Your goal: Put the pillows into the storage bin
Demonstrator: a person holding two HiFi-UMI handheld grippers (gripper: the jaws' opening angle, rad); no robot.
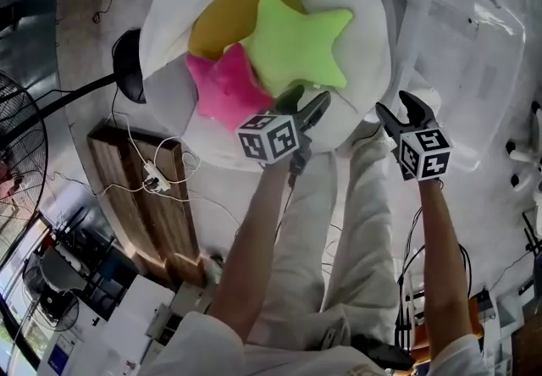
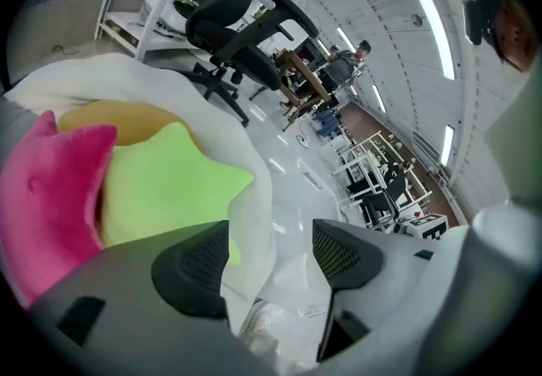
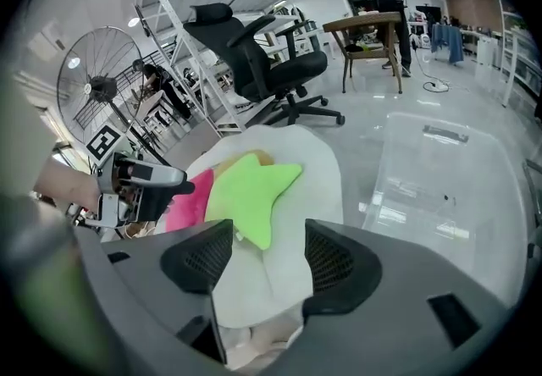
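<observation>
Three star pillows lie on a white beanbag [image 1: 356,44]: a green one [image 1: 298,42] [image 2: 169,188] [image 3: 248,192], a pink one [image 1: 225,88] [image 2: 51,196] [image 3: 182,203], and a yellow one [image 1: 222,17] [image 2: 127,122] behind them. My left gripper [image 1: 302,103] [image 2: 271,260] is open over the beanbag's near rim, just below the green pillow, holding nothing. My right gripper [image 1: 400,108] [image 3: 267,257] is open and empty off the beanbag's right edge. The clear storage bin [image 1: 461,52] [image 3: 449,188] stands on the floor to the right.
A black lamp [image 1: 127,65] and a wooden board [image 1: 148,196] with a power strip and cables lie left of the beanbag. A floor fan [image 1: 17,137] stands at the far left. An office chair [image 3: 262,61], racks, a wooden table and a person stand farther off.
</observation>
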